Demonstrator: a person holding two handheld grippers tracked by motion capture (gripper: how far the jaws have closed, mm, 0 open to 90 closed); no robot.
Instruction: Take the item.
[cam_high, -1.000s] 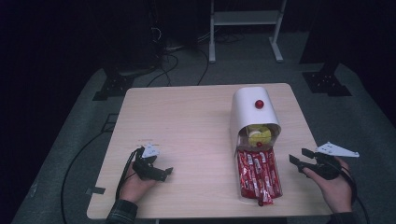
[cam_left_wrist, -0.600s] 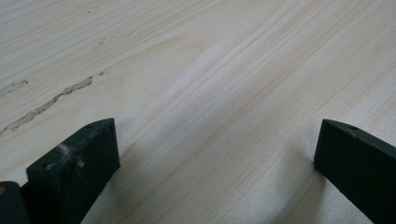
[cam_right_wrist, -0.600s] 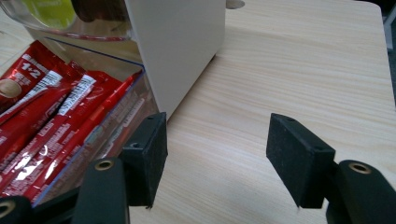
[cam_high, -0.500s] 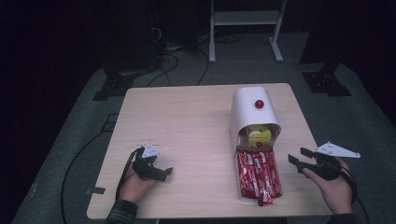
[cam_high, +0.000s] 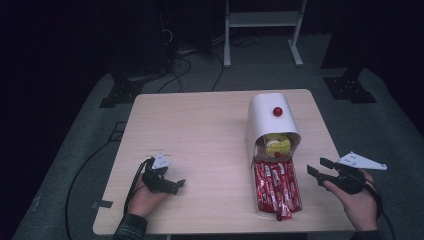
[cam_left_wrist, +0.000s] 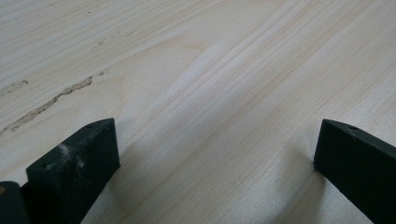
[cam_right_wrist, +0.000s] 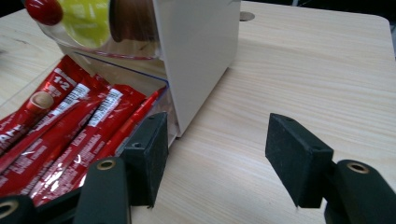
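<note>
Approach stage: right gripper (cam_high: 316, 172), jaws apart and empty, faces the red snack packets (cam_high: 276, 186) in the clear tray (cam_high: 296, 176), needing a reach inward; left gripper (cam_high: 179, 184) rests open on the table (cam_high: 200, 130).

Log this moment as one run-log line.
left gripper: open, empty | right gripper: open, beside dispenser | red packets: in tray, untouched

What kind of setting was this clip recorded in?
Probably a lab or studio recording space, not a home: a lone light wooden table stands on grey carpet against dark surroundings, black cables trail across the floor, and a white metal stand frame sits behind.
</note>
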